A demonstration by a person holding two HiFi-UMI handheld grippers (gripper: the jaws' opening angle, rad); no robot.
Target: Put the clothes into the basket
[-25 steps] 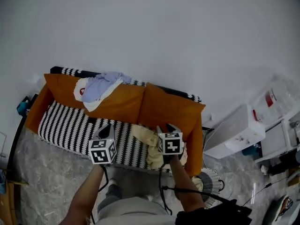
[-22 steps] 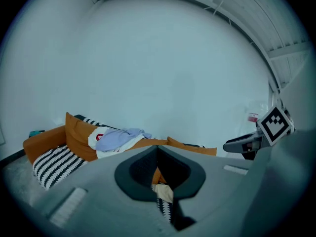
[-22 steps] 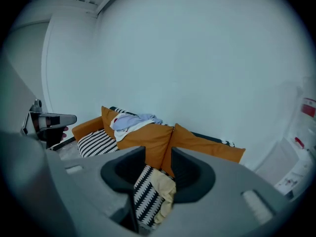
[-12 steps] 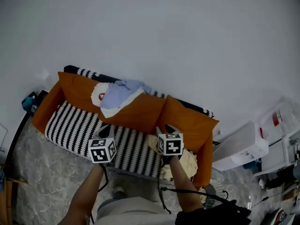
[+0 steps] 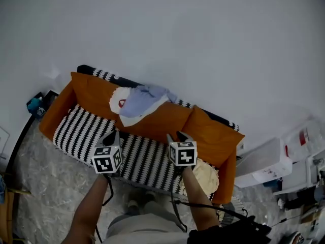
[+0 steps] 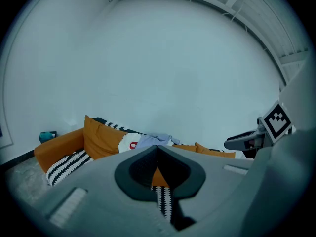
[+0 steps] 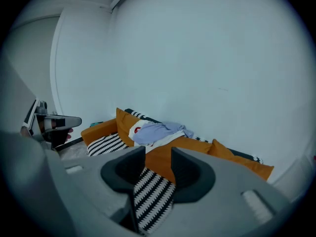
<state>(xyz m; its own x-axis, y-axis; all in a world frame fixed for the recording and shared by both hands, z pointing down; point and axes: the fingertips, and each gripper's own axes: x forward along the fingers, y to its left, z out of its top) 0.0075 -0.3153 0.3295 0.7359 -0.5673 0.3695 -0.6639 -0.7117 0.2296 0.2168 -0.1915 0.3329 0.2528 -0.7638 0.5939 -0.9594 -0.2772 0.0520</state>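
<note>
A pale blue and white heap of clothes (image 5: 138, 101) lies over the orange back cushions of a striped sofa (image 5: 81, 131); it also shows in the left gripper view (image 6: 148, 141) and the right gripper view (image 7: 158, 130). A cream garment (image 5: 205, 176) lies on the seat's right end. Both grippers hover in front of the seat, short of the clothes. My left gripper (image 5: 114, 135) (image 6: 158, 149) has its tips together and holds nothing. My right gripper (image 5: 177, 135) (image 7: 158, 158) is open with only the seat seen through its gap. What looks like a white wire basket (image 5: 231, 213) stands by the sofa's right end, mostly hidden.
A white cabinet (image 5: 261, 164) and shelving (image 5: 304, 149) stand to the right of the sofa. A small teal thing (image 5: 34, 104) sits by the sofa's left arm. A plain wall rises behind the sofa, and a marbled floor (image 5: 45, 182) lies in front.
Both grippers have moved left along the sofa front. The cream garment, earlier under the right gripper, now lies to its right. The jaws look unchanged.
</note>
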